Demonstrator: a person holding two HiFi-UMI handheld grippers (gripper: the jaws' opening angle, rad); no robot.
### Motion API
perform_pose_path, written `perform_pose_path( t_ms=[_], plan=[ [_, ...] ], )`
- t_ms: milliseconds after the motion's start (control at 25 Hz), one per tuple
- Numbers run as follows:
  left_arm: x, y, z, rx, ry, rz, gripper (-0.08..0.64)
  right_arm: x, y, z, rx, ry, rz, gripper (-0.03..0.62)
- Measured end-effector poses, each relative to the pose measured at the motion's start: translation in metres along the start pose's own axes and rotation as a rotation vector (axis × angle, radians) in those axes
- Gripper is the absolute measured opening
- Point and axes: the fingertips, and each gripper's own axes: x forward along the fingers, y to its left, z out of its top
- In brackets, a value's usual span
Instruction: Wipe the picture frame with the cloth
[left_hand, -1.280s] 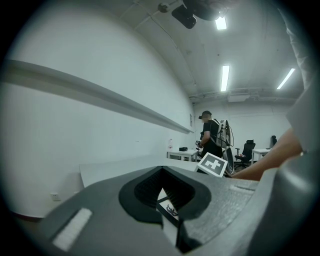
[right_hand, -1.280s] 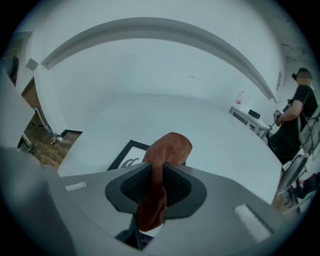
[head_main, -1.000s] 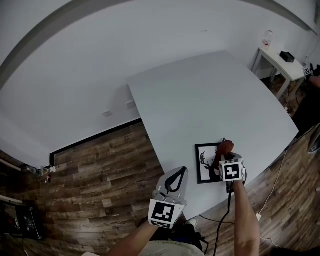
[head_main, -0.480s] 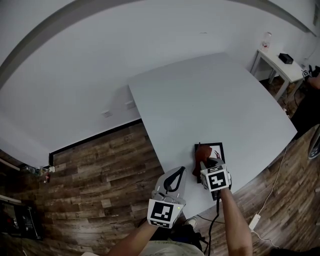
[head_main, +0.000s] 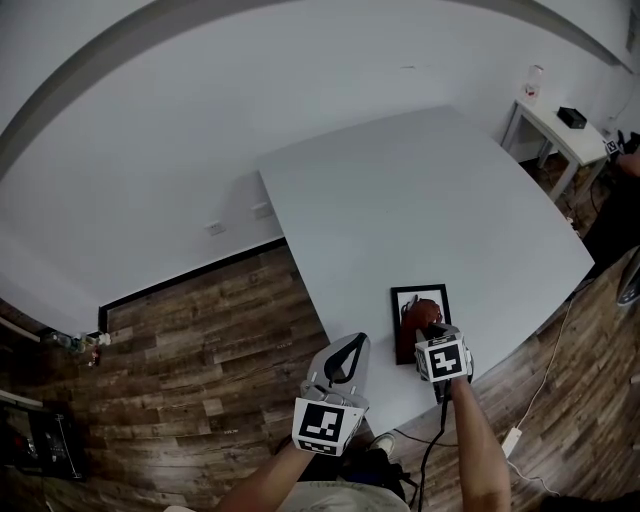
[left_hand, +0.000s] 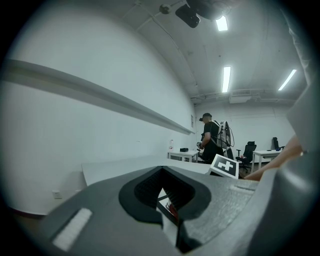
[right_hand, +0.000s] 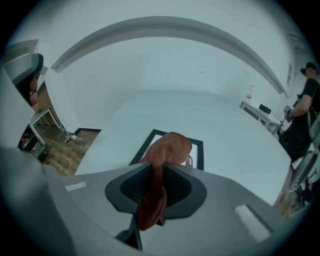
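Note:
A black picture frame (head_main: 402, 297) lies flat on the white table (head_main: 420, 200), close to its near edge. A red-brown cloth (head_main: 424, 313) rests on the frame's glass. My right gripper (head_main: 431, 327) is shut on the cloth and holds it down on the picture. In the right gripper view the cloth (right_hand: 166, 147) bunches between the jaws and covers the middle of the frame (right_hand: 198, 145). My left gripper (head_main: 354, 345) hovers off the table's near-left edge, shut and empty, left of the frame. A corner of the frame (left_hand: 163, 201) shows between its fingers.
A small white side table (head_main: 553, 124) with a dark box (head_main: 574, 113) and a bottle (head_main: 535, 78) stands at the far right, and a person (left_hand: 211, 140) is beside it. Wooden floor (head_main: 200, 330) lies left of the table. A cable (head_main: 432, 455) hangs from my right gripper.
My right gripper dragged the cloth from the frame's right side to its left edge, then back to the middle. The left gripper has barely moved.

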Motion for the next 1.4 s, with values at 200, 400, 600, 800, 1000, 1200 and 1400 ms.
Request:
perform_pose_path(
  t_ms=[200, 400, 600, 800, 1000, 1200, 1400],
  plan=[
    [0.002, -0.007, -0.001, 0.003, 0.000, -0.015, 0.000, -0.012, -0.037, -0.021, -0.001, 0.026, -0.068, 0.094],
    [0.000, -0.014, -0.001, 0.006, 0.001, -0.028, 0.002, -0.025, -0.064, -0.041, 0.044, 0.042, -0.116, 0.094],
    [-0.001, -0.016, 0.000, 0.005, -0.005, -0.031, 0.000, -0.039, -0.060, -0.033, 0.050, 0.001, -0.105, 0.094],
    [-0.001, -0.017, 0.002, 0.002, -0.009, -0.031, 0.000, -0.051, -0.001, -0.005, 0.017, -0.068, 0.025, 0.094],
    [-0.003, -0.014, -0.001, -0.002, -0.004, -0.029, 0.001, -0.031, 0.049, -0.012, -0.007, -0.027, 0.116, 0.094],
    [-0.005, -0.010, -0.002, -0.003, -0.002, -0.020, 0.002, -0.019, 0.042, -0.035, 0.020, 0.015, 0.095, 0.094],
    [-0.004, -0.005, -0.005, -0.008, 0.008, -0.018, 0.000, -0.029, -0.003, -0.054, 0.066, 0.033, 0.015, 0.094]
  ],
)
